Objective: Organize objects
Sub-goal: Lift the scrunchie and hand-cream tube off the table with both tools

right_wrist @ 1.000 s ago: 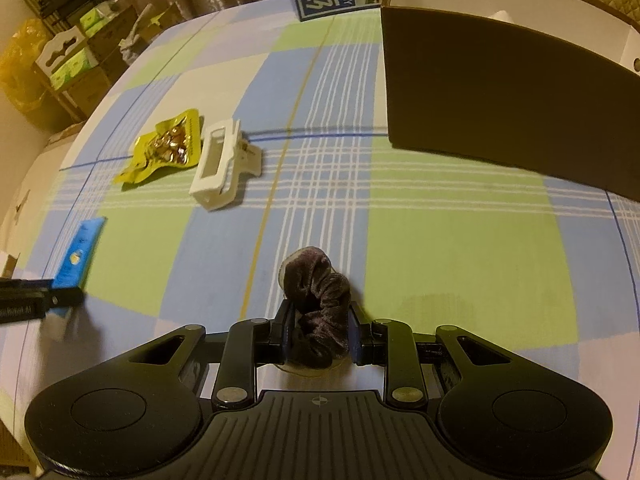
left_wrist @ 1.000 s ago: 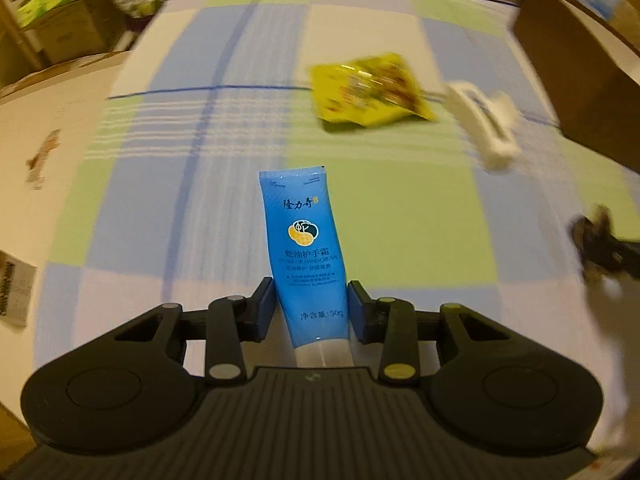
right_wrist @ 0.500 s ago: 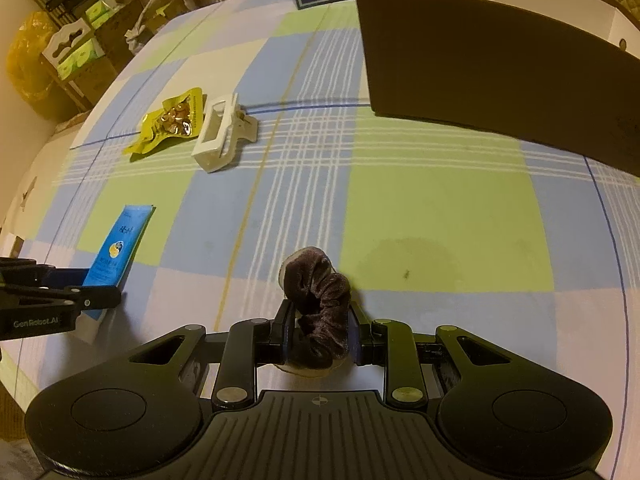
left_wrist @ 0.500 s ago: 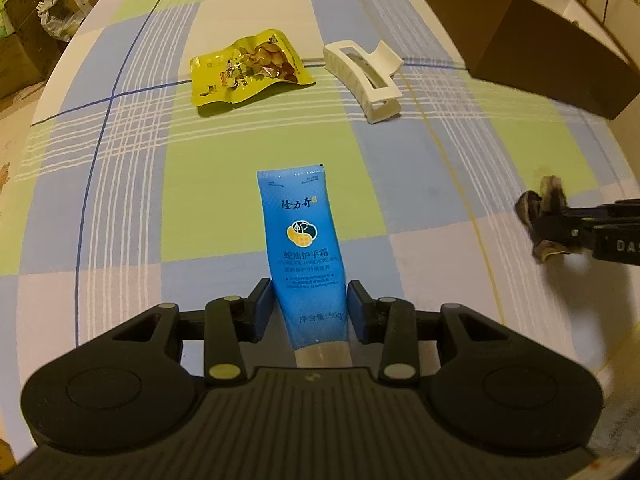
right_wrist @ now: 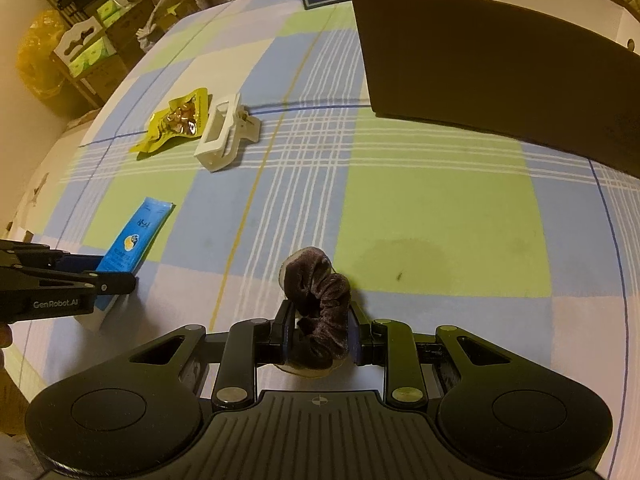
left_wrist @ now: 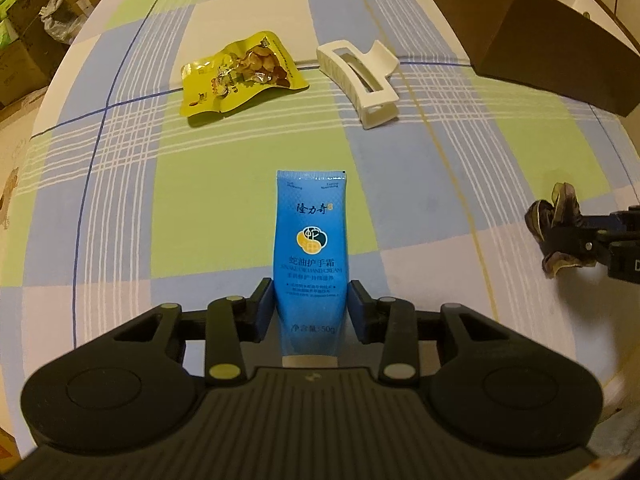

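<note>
Left wrist view: the left gripper (left_wrist: 311,307) is seen closed on a blue tube (left_wrist: 311,256) of hand cream, both pads pressed against its lower sides. The tube's crimped end points away from the camera; its pale cap end is cut off by the gripper body. Whether the tube rests on the checked cloth (left_wrist: 224,184) or is lifted clear of it cannot be told. Farther off on the cloth lie a yellow snack packet (left_wrist: 236,72) and, just beside it to the right, a white hair claw (left_wrist: 360,80); the two appear close but apart. A brown box (left_wrist: 532,36) is cut off at the upper right edge.

Right wrist view: the right gripper (right_wrist: 320,336) is shown clamped on a dark velvet scrunchie (right_wrist: 320,300), whose lower folds are hidden between the pads. Something pale and rounded is glimpsed beneath the scrunchie but cannot be identified. The box's dark wall fills the upper right; its interior is mostly hidden. At the left edge the other gripper enters, covering the tube's lower end, and a fingertip (right_wrist: 5,336) is barely visible. Cartons (right_wrist: 92,52) and a yellow bag (right_wrist: 36,60) beyond the cloth are too blurred to read.
</note>
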`<state>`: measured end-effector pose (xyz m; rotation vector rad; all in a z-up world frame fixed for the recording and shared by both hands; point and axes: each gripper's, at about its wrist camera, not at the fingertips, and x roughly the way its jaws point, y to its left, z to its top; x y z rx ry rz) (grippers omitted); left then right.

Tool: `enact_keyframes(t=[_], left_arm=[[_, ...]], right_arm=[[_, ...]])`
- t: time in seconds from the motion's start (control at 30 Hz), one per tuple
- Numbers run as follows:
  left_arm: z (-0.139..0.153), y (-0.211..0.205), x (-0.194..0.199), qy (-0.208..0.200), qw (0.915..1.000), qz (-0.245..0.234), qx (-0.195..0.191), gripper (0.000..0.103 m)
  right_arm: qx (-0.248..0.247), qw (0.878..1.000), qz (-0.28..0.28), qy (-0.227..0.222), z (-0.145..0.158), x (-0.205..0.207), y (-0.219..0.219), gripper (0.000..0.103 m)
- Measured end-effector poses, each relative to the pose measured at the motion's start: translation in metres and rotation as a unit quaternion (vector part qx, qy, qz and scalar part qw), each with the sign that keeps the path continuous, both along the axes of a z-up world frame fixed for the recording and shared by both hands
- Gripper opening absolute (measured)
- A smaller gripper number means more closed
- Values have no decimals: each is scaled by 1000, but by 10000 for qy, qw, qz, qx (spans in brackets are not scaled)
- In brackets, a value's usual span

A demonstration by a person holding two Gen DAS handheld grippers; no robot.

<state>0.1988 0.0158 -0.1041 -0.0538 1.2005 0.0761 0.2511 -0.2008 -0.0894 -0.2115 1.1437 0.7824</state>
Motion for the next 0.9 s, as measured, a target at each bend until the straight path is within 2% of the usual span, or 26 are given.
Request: enact_keyframes(t=[0.27,0.9], left_arm=[[5,-7,-2,-35,9988,167,-470,33],[43,-46,13,-499,9972,-81,-560,33]], right_arm=[[74,9998,-177,22,4,11,-18,23],[360,9982,-478,-63,24,30,-58,22]])
